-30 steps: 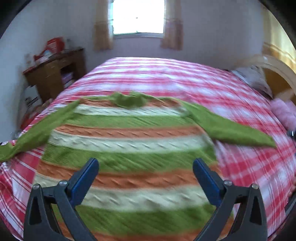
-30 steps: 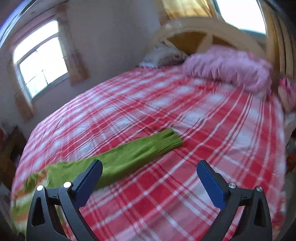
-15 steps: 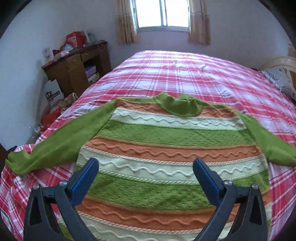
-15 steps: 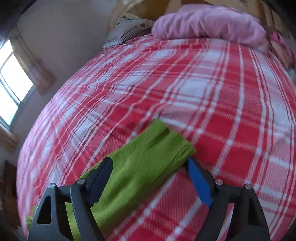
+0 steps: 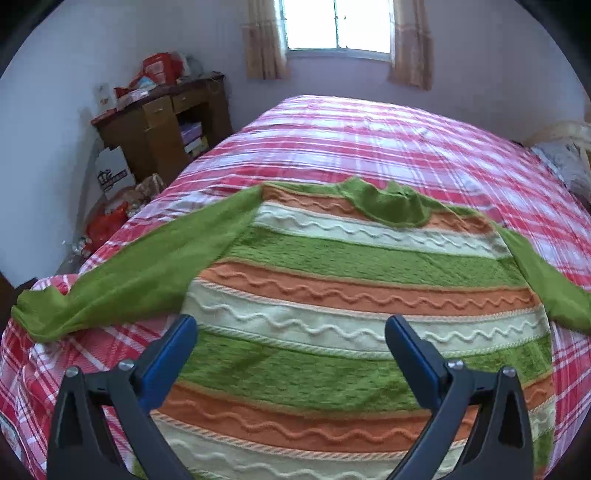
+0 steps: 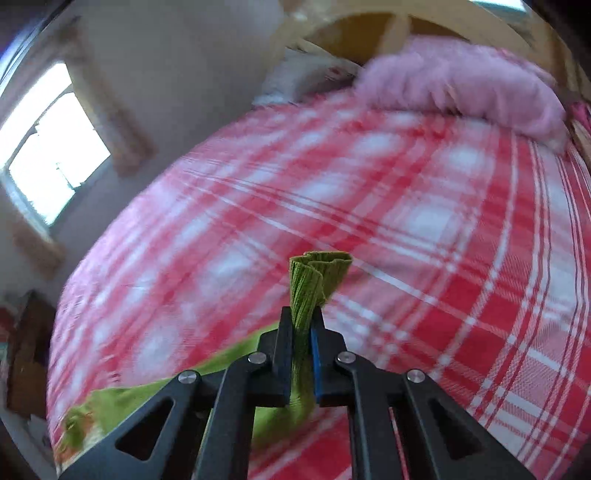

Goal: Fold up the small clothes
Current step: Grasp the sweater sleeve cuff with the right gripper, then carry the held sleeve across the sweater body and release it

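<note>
A small knitted sweater (image 5: 351,295) with green, orange and cream stripes lies flat on the red plaid bed (image 5: 369,140), collar away from me. Its left sleeve (image 5: 129,277) stretches out to the left bed edge. My left gripper (image 5: 291,332) is open and empty, hovering above the sweater's lower body. My right gripper (image 6: 301,325) is shut on the green cuff (image 6: 317,273) of the right sleeve, and the cuff sticks up between the fingers. The rest of that sleeve (image 6: 229,376) trails down to the left.
A wooden desk (image 5: 162,122) with clutter stands left of the bed, with a box and bags on the floor below. A pink blanket (image 6: 454,81) and a pillow (image 6: 306,77) lie by the headboard. A window (image 5: 336,24) is in the far wall.
My right gripper closed on the right sleeve cuff and lifted it off the bed. My left gripper turned left, so the left sleeve and desk came more into view.
</note>
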Motion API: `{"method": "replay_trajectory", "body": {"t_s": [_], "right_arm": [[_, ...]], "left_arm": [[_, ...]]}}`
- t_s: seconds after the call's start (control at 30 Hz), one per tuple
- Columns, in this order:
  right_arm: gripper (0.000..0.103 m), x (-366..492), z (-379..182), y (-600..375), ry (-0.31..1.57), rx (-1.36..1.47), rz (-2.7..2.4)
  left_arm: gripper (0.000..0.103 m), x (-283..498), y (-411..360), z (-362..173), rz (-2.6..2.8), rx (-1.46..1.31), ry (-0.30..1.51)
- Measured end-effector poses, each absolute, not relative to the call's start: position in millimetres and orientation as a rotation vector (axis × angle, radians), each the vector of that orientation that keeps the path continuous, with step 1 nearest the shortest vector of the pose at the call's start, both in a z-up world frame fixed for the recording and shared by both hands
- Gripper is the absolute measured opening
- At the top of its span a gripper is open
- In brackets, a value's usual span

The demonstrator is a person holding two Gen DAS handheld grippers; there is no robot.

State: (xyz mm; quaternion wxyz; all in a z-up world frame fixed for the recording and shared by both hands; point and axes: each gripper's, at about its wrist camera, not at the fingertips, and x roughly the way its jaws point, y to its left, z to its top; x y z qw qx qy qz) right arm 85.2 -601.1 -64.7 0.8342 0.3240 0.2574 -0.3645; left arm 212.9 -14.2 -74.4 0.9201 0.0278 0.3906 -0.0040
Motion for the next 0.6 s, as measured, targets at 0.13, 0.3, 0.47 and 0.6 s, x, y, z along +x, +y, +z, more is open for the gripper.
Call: {"method": "replay_trajectory", "body": {"t_s": [0.13,0.3,0.47,0.6], "right_arm": [[0.007,110,-22,-551,0.522,0.620,-0.634],[0.007,160,15,-455,0.525,0.550,-0.404],[0.007,210,28,-351,0.559,0.507,-0.184],[0.007,248,19,-263,0.595,0.476,-0.044]], "left_arm": [[0.103,213,9,-72,0.023,0.032,0.805],[0.103,205,38,-68,0.054,0.016,0.778],[0.103,200,73,-69,0.105,-0.007,0.762],[0.103,196,103,-73,0.152,-0.032,0.762]]}}
